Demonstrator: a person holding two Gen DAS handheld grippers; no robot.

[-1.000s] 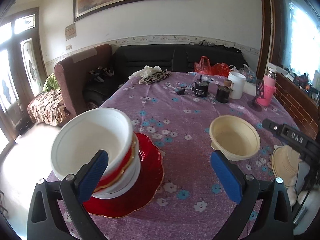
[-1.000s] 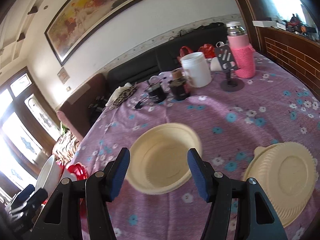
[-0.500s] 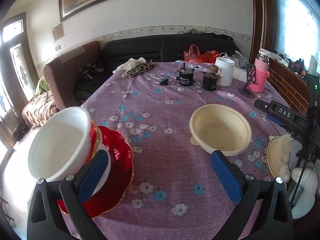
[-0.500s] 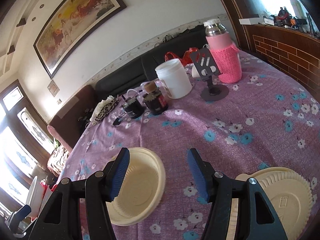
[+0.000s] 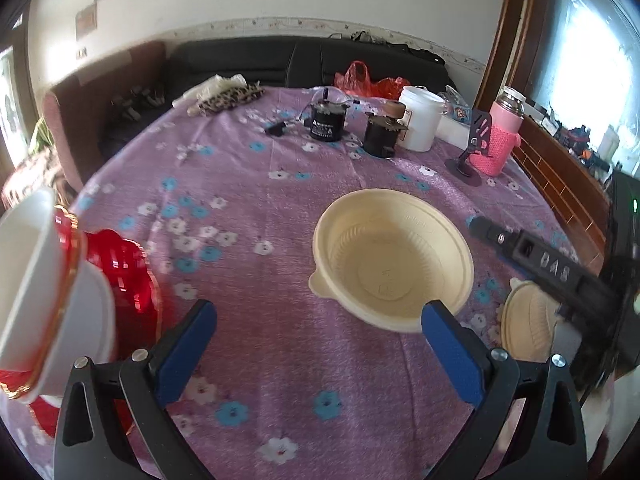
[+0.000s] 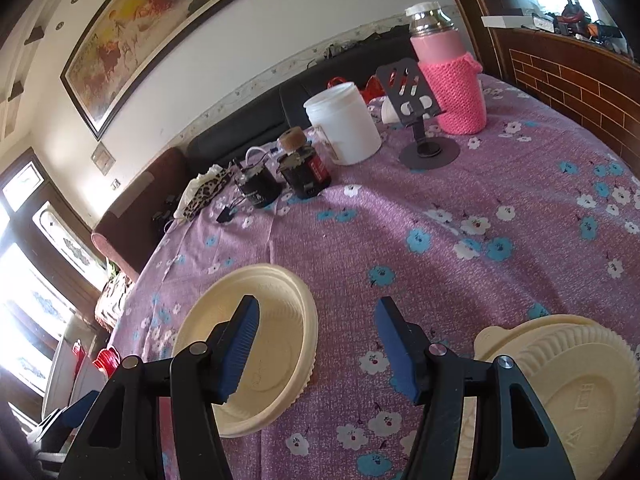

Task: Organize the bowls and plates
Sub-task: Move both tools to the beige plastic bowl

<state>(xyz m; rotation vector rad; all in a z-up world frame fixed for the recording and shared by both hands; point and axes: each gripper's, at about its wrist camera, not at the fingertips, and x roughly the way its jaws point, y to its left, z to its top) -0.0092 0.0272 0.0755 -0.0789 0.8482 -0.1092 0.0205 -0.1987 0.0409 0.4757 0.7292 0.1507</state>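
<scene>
The cream bowl [image 5: 394,258] sits empty on the table [image 5: 256,184], near the middle of its purple flowered cloth, with a cream ribbed plate [image 6: 576,384] just to its right, close to the table's near edge. At the left edge stands a stack: a white bowl [image 5: 24,276], tilted, nested in a gold-rimmed red one over a red plate [image 5: 124,280]; nothing shows inside it. The left gripper [image 5: 320,340] hangs over bare cloth, jaws wide apart and holding nothing. The right gripper [image 6: 316,344] has its jaws open too, its left finger over the cream bowl's rim, whether touching I cannot tell. Its side reads "DAS". At the far end cluster a white tub [image 6: 344,124], two dark jars with unreadable labels, and a pink-sleeved flask [image 6: 450,80]. Between that cluster and the cream bowl the cloth lies open.
</scene>
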